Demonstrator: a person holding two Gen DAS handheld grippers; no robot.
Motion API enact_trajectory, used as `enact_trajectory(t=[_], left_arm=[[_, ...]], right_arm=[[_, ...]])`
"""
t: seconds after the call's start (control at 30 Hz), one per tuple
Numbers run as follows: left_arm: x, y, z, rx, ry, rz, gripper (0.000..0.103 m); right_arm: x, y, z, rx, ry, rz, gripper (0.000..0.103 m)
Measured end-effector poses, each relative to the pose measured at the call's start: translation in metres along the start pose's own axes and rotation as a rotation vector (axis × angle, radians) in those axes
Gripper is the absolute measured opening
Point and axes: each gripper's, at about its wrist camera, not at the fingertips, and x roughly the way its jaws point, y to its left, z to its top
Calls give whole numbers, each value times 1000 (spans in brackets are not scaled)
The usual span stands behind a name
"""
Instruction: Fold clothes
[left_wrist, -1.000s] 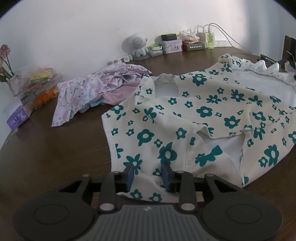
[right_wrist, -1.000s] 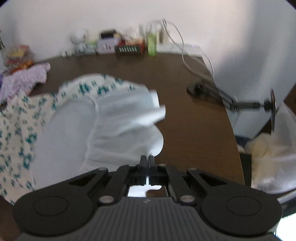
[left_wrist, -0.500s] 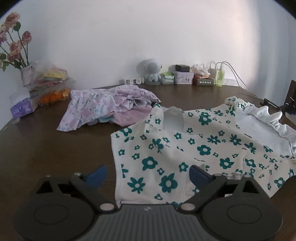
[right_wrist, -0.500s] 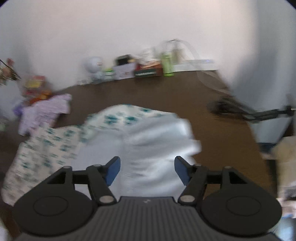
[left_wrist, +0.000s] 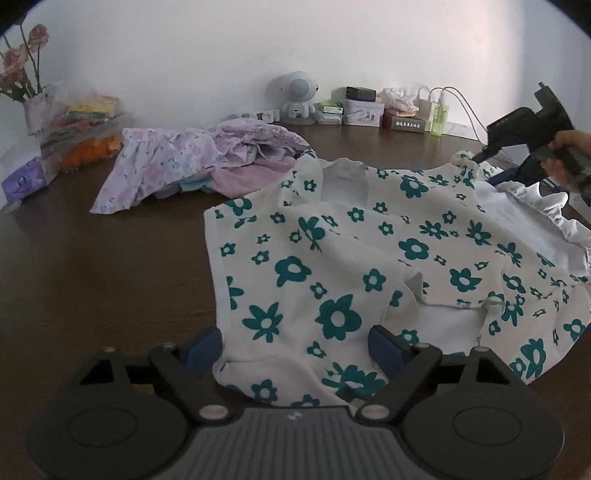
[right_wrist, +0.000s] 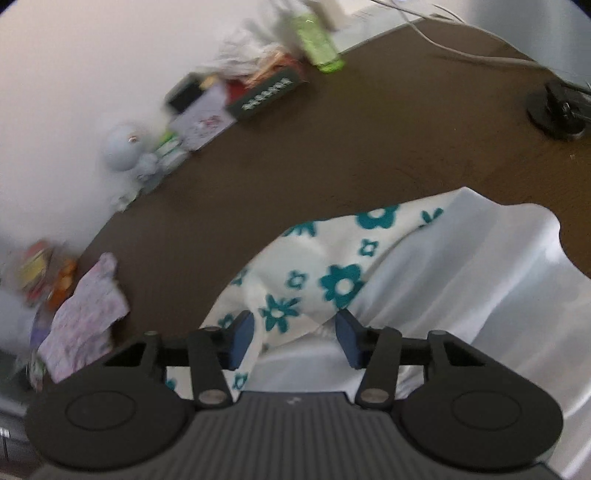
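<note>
Dark wood table (left_wrist: 110, 280) against white wall (left_wrist: 221, 44); both tools released (floral garment (left_wrist: 332, 266) spread)

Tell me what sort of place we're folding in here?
Most likely a room in a home: a dark wooden table against a white wall, with a vase of flowers, a small robot-shaped gadget and chargers with cables along its back edge, plus the floral garment.

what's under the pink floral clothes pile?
Under the pink floral clothes, a plain pink piece and a bit of light blue fabric stick out, resting on the brown table. Anything deeper is covered.
</note>
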Motion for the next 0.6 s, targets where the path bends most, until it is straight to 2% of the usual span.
enact_trajectory(t=[0.07, 0.1, 0.13, 0.17, 0.27, 0.5, 0.53, 0.6], left_arm=[[-1, -1, -1, 4, -3, -4, 88], [-1, -1, -1, 6, -5, -6, 88], [-2, -2, -2, 8, -7, -8, 88], [-2, -3, -2, 9, -9, -10, 88], [-4, -5, -3, 15, -14, -15, 88], [-5, -6, -4, 22, -17, -20, 89], [-5, -6, -4, 22, -17, -20, 89], [-5, -6, -4, 23, -16, -19, 89]], right_arm=[[5, -1, 1, 16, -10, 4, 48], [7, -2, 1, 11, -12, 3, 39], [9, -2, 0, 7, -15, 3, 20], [13, -3, -1, 5, -14, 6, 7], [18, -8, -2, 2, -27, 32, 2], [-17, -10, 10, -13, -88, 119, 0], [-20, -11, 13, -1, -80, 112, 2], [-23, -13, 16, 30, -43, 106, 13]])
